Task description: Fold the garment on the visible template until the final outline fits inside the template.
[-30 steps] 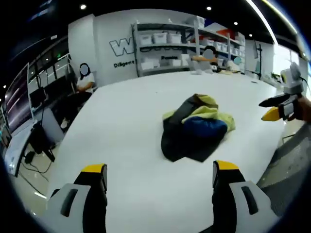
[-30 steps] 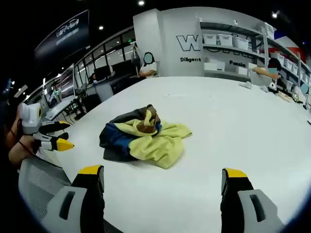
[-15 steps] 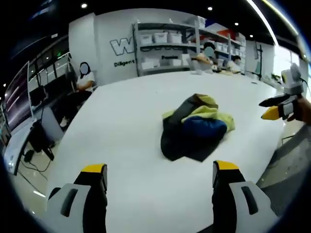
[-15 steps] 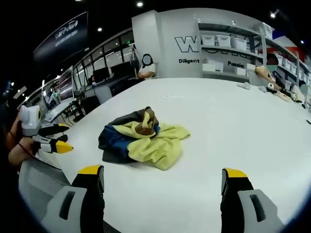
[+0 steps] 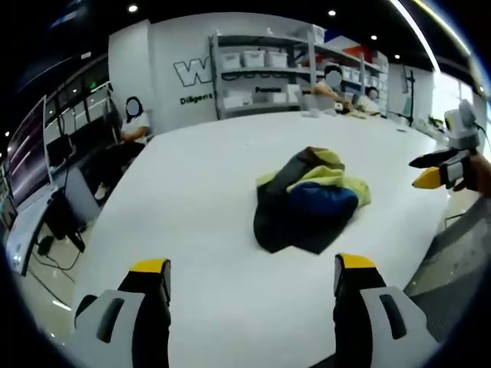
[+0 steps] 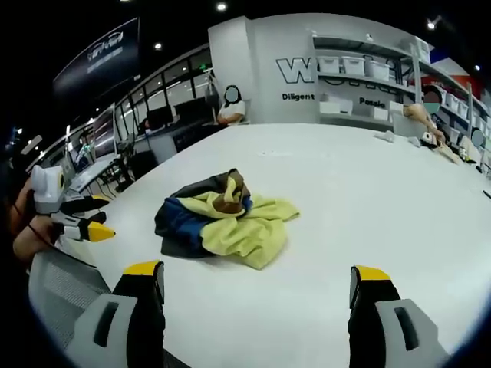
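Left tongs (image 5: 251, 270) and right tongs (image 6: 255, 274) both spread apart, holding nothing, above the near edge of the white bench (image 5: 199, 176). Garment (image 6: 221, 216) lies crumpled in a heap mid-bench, well apart from both: yellow, navy, dark grey and brown folds; its shape cannot be made out. Far wall: shelving (image 5: 265, 73) with white bins (image 5: 253, 58), contents not discernible. Wall lettering (image 6: 303, 70) is cut off.

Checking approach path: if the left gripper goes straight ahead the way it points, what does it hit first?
Probably the crumpled garment. The left gripper is open and points across bare white table; the dark edge of the heap lies ahead, slightly right of centre. Depth is unclear, so it may touch the table first.
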{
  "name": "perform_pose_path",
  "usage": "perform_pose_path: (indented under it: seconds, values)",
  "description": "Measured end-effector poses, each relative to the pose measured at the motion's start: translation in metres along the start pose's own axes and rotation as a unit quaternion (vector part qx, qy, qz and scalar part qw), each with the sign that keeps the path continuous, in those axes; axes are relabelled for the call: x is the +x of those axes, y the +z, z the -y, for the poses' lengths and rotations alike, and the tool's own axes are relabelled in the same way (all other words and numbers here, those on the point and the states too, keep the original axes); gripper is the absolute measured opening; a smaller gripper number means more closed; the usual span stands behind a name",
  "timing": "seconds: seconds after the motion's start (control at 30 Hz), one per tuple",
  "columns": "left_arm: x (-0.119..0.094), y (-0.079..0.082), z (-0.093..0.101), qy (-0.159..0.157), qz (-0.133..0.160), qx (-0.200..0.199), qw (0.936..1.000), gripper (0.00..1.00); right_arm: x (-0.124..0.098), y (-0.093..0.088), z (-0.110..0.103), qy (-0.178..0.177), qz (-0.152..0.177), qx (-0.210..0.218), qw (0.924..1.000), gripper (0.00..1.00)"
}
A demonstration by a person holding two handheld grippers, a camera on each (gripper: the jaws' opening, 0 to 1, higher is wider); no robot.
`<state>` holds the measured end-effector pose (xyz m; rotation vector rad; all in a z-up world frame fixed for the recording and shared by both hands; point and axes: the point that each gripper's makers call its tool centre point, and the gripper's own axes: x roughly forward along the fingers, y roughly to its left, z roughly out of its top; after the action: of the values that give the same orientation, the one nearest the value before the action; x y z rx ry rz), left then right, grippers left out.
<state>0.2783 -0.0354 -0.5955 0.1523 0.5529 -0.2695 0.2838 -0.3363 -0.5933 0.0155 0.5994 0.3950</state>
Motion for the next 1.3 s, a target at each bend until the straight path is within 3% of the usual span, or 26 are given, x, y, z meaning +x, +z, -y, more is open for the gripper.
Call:
perform_pose_path:
  seconds: [0.8,1.17,1.3]
  values:
    - [0.0006,0.0002,0.0030,-0.008,0.000,-0.003,1.0000,0.86,0.0000,-0.0023,0.0025,-0.007,-0.007,-0.009,0.9999,0.99]
    - [0.0008,0.0019,0.0020,-0.010,0.006,-0.012,0.9999,0.87,0.0013,-0.0025,0.0004,0.001,-0.008,0.000,1.0000,0.99]
    - [0.0036,0.0067,0.0010,-0.012,0.011,-0.010,0.9998,0.87,0.0030,0.0034,-0.0040,0.021,-0.002,0.022,0.9995,0.99]
